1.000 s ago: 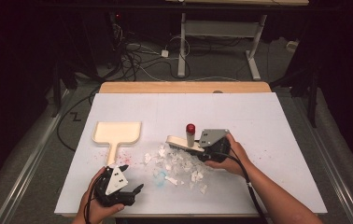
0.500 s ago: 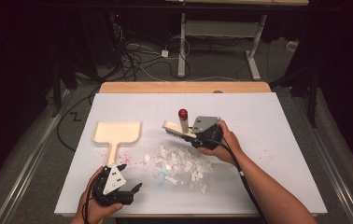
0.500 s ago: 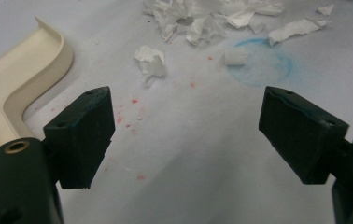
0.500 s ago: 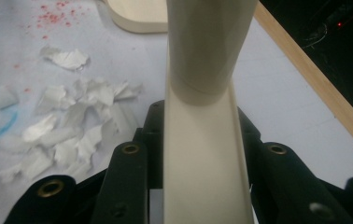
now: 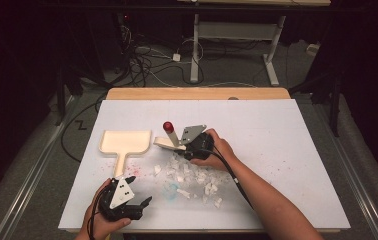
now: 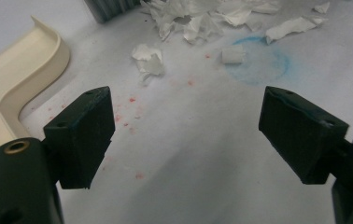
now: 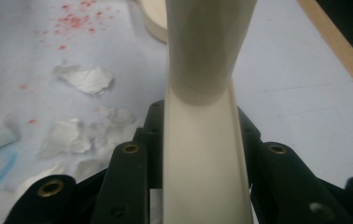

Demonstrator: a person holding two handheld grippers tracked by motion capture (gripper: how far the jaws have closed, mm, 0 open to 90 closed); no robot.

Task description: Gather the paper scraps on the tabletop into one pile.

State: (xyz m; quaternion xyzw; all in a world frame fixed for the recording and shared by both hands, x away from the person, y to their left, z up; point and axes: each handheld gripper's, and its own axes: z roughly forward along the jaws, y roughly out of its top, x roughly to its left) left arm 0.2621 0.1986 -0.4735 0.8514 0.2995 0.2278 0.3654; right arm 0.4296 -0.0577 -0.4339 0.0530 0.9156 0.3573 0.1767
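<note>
The right gripper (image 5: 183,146) is clamping the handle of a cream plastic hand brush with a red tip (image 5: 169,136) at the far edge of the scattered torn white paper scraps (image 5: 193,176). The left gripper (image 5: 136,191), jaws standing wide and empty, is hovering beside the handle of the cream plastic dustpan (image 5: 126,142) lying left of the scraps. Sweeping well probably means keeping the bristles low and drawing the scraps toward the pan's mouth while the left gripper is steadying that pan.
</note>
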